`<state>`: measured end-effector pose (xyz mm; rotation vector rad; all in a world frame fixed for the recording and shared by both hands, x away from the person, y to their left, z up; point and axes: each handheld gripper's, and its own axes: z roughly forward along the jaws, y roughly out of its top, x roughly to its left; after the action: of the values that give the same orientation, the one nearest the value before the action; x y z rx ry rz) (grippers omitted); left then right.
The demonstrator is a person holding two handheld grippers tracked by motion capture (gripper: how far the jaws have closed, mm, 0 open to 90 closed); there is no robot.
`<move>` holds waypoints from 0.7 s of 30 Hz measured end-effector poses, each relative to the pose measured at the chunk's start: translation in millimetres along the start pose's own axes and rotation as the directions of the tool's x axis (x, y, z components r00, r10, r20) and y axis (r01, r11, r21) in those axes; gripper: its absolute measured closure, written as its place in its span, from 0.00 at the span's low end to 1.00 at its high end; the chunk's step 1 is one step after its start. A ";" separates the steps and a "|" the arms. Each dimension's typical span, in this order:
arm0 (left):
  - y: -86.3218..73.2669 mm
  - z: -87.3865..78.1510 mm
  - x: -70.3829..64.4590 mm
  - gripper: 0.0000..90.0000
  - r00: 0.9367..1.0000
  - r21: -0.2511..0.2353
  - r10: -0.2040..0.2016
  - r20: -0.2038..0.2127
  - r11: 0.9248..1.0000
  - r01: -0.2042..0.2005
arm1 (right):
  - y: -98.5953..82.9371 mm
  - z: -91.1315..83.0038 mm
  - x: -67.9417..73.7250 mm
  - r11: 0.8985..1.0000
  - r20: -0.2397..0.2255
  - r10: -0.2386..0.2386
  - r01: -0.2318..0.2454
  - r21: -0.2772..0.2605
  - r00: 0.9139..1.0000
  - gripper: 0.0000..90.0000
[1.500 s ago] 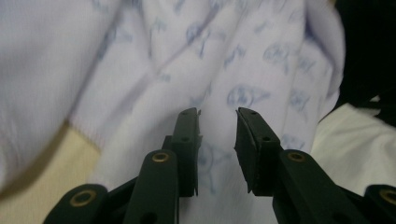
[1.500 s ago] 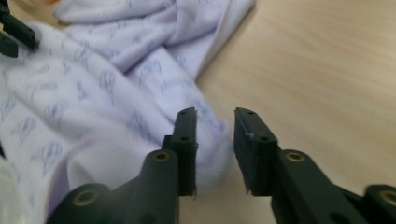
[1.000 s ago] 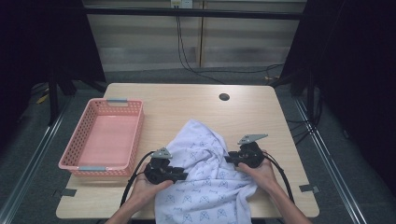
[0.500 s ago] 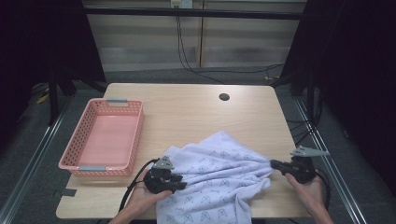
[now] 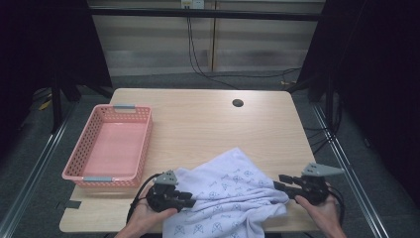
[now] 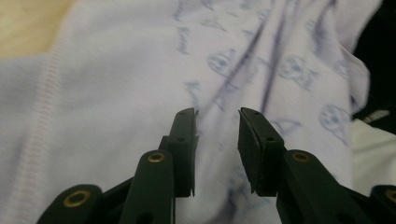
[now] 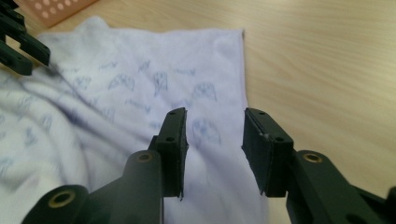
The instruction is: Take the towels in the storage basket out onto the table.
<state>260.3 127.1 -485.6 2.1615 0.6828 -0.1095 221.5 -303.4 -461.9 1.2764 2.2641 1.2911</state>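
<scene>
A pale lavender cloth (image 5: pixel 230 196) with a small blue print lies crumpled at the table's front edge, part of it hanging over. My left gripper (image 5: pixel 189 200) rests on the cloth's left side. In the left gripper view its jaws (image 6: pixel 217 123) stand open over the fabric (image 6: pixel 116 93), gripping nothing. My right gripper (image 5: pixel 278 182) sits at the cloth's right tip. In the right gripper view it (image 7: pixel 215 126) is open just above a flat corner of the cloth (image 7: pixel 116 93), and the left gripper's black jaws show at the top left.
A pink plastic basket (image 5: pixel 144 144), with nothing in it, stands on the left of the wooden table (image 5: pixel 208 124). A round cable hole (image 5: pixel 237 103) sits near the far edge. Dark floor and cables lie beyond the table.
My right gripper swung out to the right, drawing the cloth from a raised bunch into a wider, flatter spread. Its jaws now stand open. The left gripper barely moved.
</scene>
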 end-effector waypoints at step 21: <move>9.2 15.2 25.5 0.92 0.997 0.048 0.017 -0.071 0.999 -0.014 | 56.5 142.0 -29.0 0.990 0.026 -0.065 0.061 0.127 0.998 0.80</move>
<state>288.9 122.1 -496.6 2.2244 0.7105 -0.0407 351.9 -230.9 -505.6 1.2444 2.3786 1.1159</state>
